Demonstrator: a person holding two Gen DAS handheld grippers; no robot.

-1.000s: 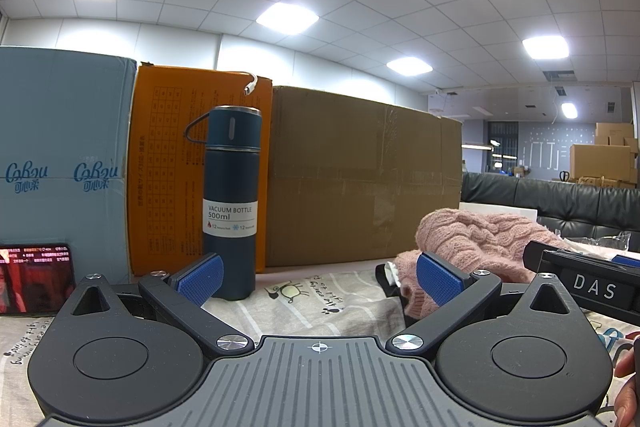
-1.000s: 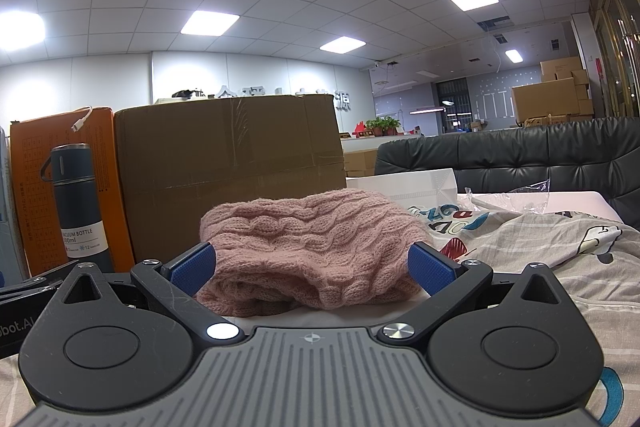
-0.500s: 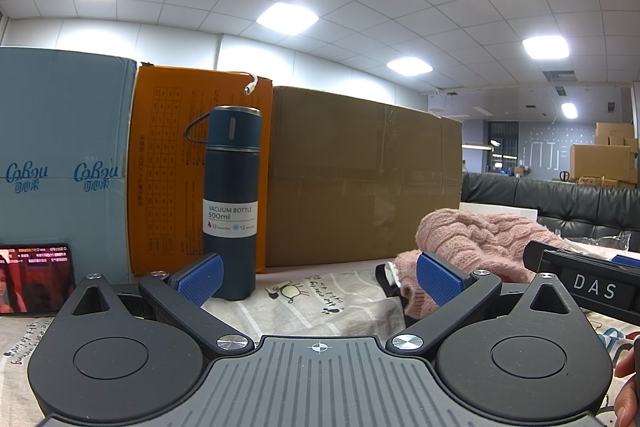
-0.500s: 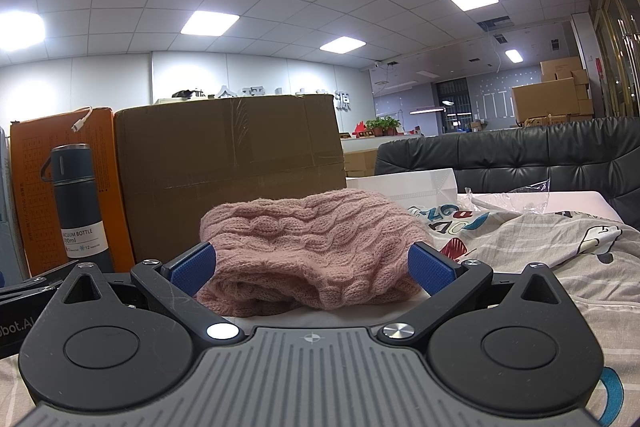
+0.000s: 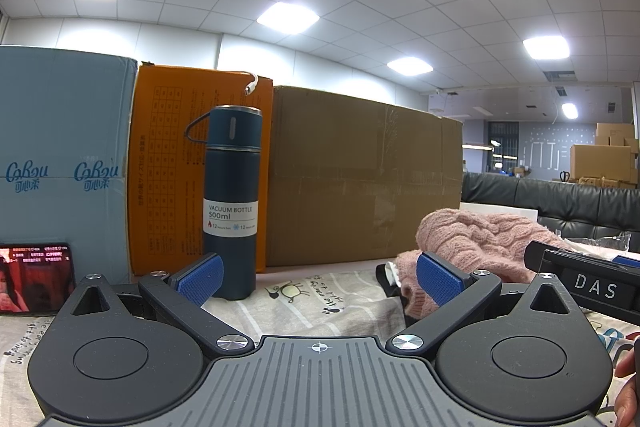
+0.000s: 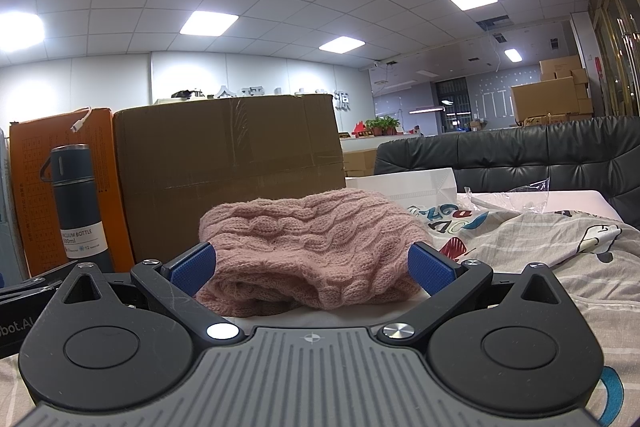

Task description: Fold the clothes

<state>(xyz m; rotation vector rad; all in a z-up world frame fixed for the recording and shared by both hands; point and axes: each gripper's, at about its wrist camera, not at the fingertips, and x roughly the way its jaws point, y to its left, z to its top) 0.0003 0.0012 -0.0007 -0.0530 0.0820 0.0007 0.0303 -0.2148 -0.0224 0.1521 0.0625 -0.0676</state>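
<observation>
A folded pink cable-knit sweater (image 6: 312, 251) lies on a printed grey cloth (image 6: 560, 259) that covers the table. My right gripper (image 6: 312, 265) rests low on the table just in front of it, open, with nothing between its blue pads (image 6: 192, 265). In the left wrist view the same sweater (image 5: 480, 239) is to the right. My left gripper (image 5: 318, 277) is open and empty, low over the cloth (image 5: 320, 303). The right gripper's body (image 5: 592, 283) shows at the right edge there.
A dark blue vacuum bottle (image 5: 232, 203) stands ahead left of the left gripper. Behind it are a blue box (image 5: 60, 155), an orange box (image 5: 172, 167) and a large brown carton (image 5: 360, 179). A phone (image 5: 36, 277) leans at the left. A black sofa (image 6: 520, 159) is beyond the table.
</observation>
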